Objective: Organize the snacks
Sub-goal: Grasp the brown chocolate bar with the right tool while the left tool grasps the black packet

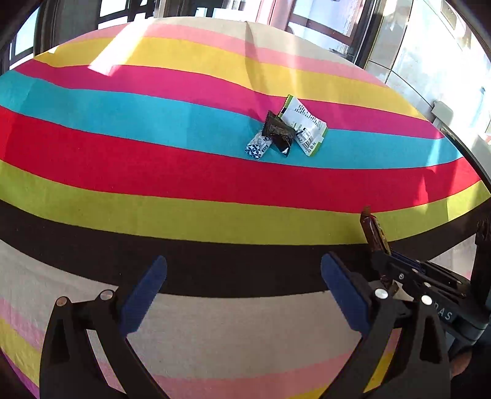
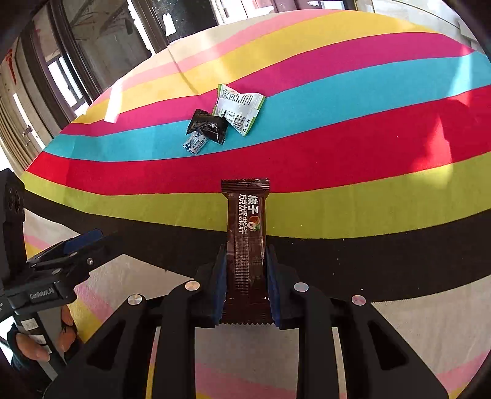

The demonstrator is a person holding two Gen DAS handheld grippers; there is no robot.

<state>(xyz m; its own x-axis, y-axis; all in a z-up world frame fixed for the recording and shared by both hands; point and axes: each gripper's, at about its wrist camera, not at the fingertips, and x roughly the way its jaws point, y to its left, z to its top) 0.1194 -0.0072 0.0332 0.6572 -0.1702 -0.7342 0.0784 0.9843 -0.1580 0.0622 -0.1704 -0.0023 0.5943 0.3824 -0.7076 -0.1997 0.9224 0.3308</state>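
My right gripper (image 2: 245,254) is shut on a long brown snack bar (image 2: 247,221) and holds it upright above the black stripe of the striped tablecloth (image 2: 368,138). The bar also shows in the left wrist view (image 1: 375,233), beside the right gripper (image 1: 388,261). My left gripper (image 1: 244,276) is open and empty over the black stripe. A small pile of snacks lies on the blue stripe: a white-green packet (image 1: 303,124), a black packet (image 1: 280,132) and a small blue-white packet (image 1: 259,146). The same pile shows in the right wrist view: white-green (image 2: 239,107), black (image 2: 208,124), blue-white (image 2: 195,141).
The tablecloth (image 1: 122,147) covers the whole table in coloured stripes. Windows and frames (image 1: 322,18) stand behind the far edge. A sunlit patch (image 1: 113,58) lies on the far left of the cloth. The left gripper (image 2: 70,248) appears at the left in the right wrist view.
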